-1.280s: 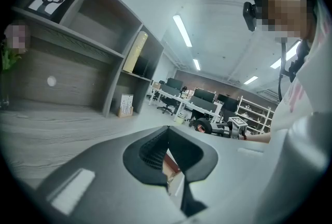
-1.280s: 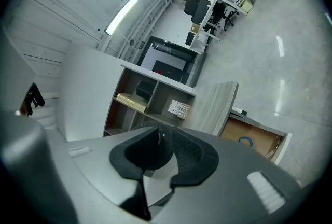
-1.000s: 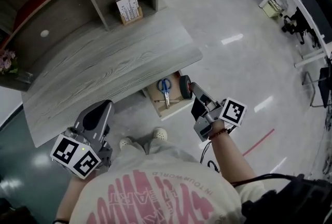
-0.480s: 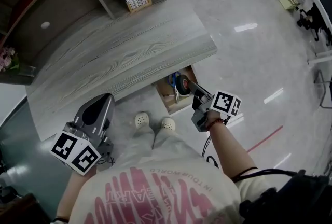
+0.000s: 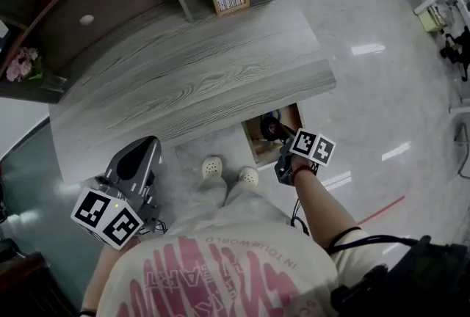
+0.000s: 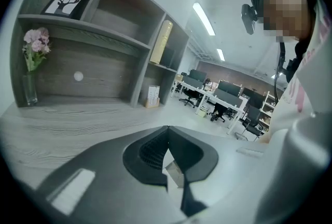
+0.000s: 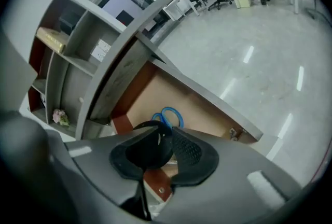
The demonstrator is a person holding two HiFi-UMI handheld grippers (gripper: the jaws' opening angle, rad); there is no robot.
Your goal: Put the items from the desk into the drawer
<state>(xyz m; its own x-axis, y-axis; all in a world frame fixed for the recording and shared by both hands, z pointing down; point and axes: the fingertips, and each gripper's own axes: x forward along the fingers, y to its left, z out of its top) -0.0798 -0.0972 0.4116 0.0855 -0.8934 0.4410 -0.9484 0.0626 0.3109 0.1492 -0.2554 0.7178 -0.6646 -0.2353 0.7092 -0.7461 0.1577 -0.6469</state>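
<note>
Black roll (image 5: 270,126) clamped in the right tongs (image 7: 166,134) over the open drawer (image 7: 150,91).
Blue-handled scissors (image 7: 167,115) lie inside the drawer; left tongs (image 6: 167,129), jaws together, hover at the bench (image 5: 191,81) edge.

Cream T-shirt (image 5: 220,271), pink lettering; pale perforated clogs (image 5: 212,166); red band (image 5: 302,171) on right wrist; black cable (image 5: 296,222) beside that arm; left gripper (image 5: 141,148) and right gripper (image 5: 274,130) grey-shelled, each carrying a black-and-white marker cube.
</note>
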